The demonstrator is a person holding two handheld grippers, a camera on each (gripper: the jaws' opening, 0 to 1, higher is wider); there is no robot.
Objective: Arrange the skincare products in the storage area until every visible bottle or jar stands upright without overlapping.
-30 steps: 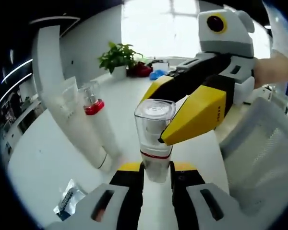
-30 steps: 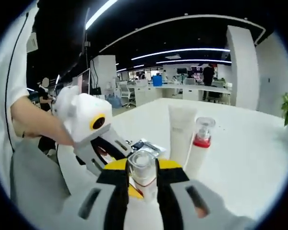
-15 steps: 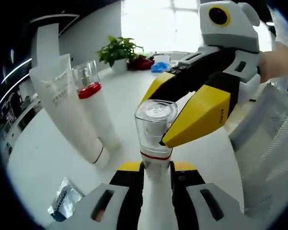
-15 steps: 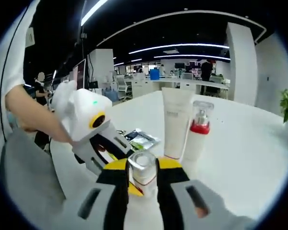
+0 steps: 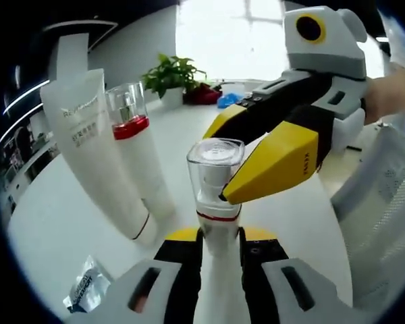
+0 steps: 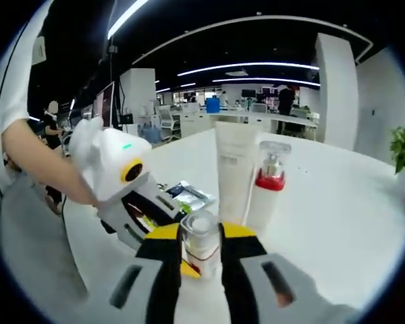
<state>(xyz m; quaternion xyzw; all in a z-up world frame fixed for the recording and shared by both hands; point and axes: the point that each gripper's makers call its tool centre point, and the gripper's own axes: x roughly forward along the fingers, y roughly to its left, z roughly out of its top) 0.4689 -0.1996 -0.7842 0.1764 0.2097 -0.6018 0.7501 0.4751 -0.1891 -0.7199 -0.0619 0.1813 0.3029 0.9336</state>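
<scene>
A white bottle [image 5: 214, 202] with a red ring and a clear cap [image 5: 214, 162] stands between the jaws of my left gripper [image 5: 219, 236], which is shut on its body. My right gripper [image 5: 214, 169] comes in from the right, its yellow jaws shut on the clear cap. The right gripper view has the same cap [image 6: 200, 233] in my right gripper [image 6: 201, 241], with the left gripper [image 6: 148, 209] reaching in from the left. A white tube [image 5: 94, 148] and a white pump bottle [image 5: 138, 152] with a red collar stand upright side by side on the white table [image 5: 61, 223].
A foil sachet [image 5: 81, 293] lies on the table near the left gripper; sachets [image 6: 185, 196] lie beside the tube [image 6: 233, 172] and pump bottle [image 6: 264, 185]. A potted plant [image 5: 172, 75] stands at the far edge. A grey mesh chair [image 5: 381, 209] is at the right.
Both grippers keep their hold on the white bottle. The views have shifted with the hands, so the tube and pump bottle look nearer and more upright.
</scene>
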